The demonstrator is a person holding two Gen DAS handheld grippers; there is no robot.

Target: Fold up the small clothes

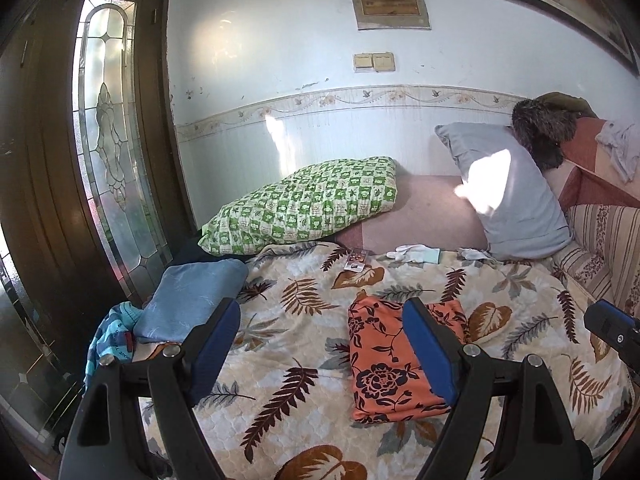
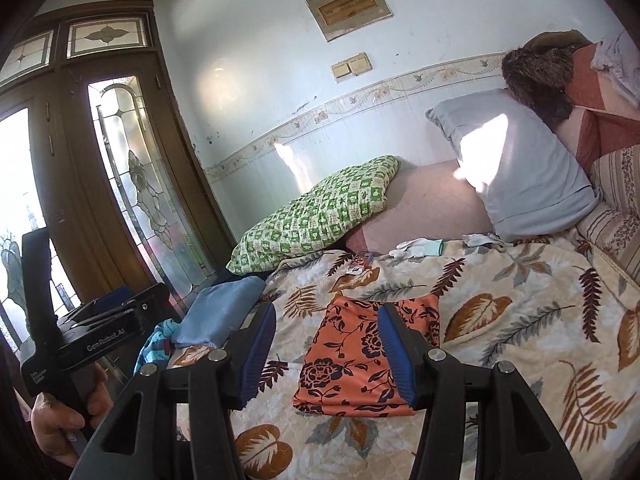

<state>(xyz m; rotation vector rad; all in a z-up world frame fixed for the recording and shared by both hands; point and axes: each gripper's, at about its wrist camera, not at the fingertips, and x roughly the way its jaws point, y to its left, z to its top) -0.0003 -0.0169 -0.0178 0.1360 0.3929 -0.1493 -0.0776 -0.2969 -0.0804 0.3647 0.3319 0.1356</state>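
Observation:
A folded orange garment with a dark flower print (image 1: 384, 364) lies flat on the leaf-patterned blanket (image 1: 280, 412); it also shows in the right wrist view (image 2: 352, 360). A folded light blue garment (image 1: 192, 300) rests at the blanket's left edge, also visible in the right wrist view (image 2: 224, 312), with a crumpled turquoise piece (image 1: 114, 332) beside it. My left gripper (image 1: 320, 344) is open and empty, held above the blanket just left of the orange garment. My right gripper (image 2: 326, 356) is open and empty, held above the orange garment.
A green checked pillow (image 1: 304, 204) and a grey pillow (image 1: 508, 196) lie at the back by the wall. White gloves (image 1: 416, 252) and a small card (image 1: 356, 260) lie near them. A wooden glass door (image 1: 108, 152) stands left. A striped sofa back (image 1: 600, 240) runs right.

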